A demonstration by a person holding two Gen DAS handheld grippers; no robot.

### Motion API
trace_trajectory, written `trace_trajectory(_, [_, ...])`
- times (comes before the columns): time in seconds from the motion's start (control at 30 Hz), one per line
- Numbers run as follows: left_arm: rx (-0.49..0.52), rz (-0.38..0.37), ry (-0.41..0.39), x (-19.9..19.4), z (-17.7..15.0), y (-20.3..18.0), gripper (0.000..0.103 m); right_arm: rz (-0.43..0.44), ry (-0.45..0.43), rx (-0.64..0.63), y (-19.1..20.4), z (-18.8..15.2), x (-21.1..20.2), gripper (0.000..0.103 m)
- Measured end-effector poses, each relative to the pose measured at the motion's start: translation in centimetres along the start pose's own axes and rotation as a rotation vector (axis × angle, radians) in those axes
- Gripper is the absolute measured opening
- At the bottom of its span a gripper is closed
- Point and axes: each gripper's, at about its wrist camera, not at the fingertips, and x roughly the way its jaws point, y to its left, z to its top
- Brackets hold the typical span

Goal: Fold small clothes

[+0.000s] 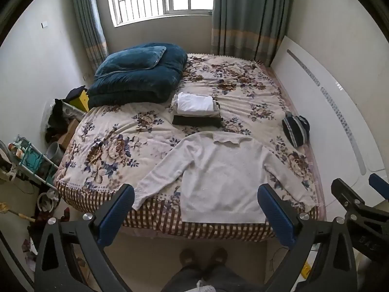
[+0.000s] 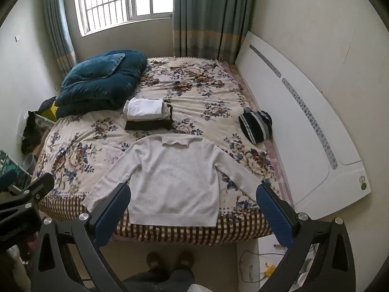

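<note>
Left wrist: both grippers spread above sweater hem at bed edge.

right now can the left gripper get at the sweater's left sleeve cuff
Probably yes. The left gripper hangs open above the bed edge, and the cuff lies flat near its left jaw with nothing covering it.

Almost nothing can be read. In the left wrist view, embossed characters sit on the black body of the other hand-held gripper at the lower right of the frame, but they are too faint to make out. In the right wrist view, a small round sticker on the white headboard at right is too small to read.
</note>
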Motion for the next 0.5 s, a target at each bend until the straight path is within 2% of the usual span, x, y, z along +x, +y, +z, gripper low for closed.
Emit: trace_trajectory(0.5, [0.006,0.007,-0.020,-0.52,0.76,-0.43,0.103,-0.017,-0.008,0.002,0.53,0.33,-0.76,0.103])
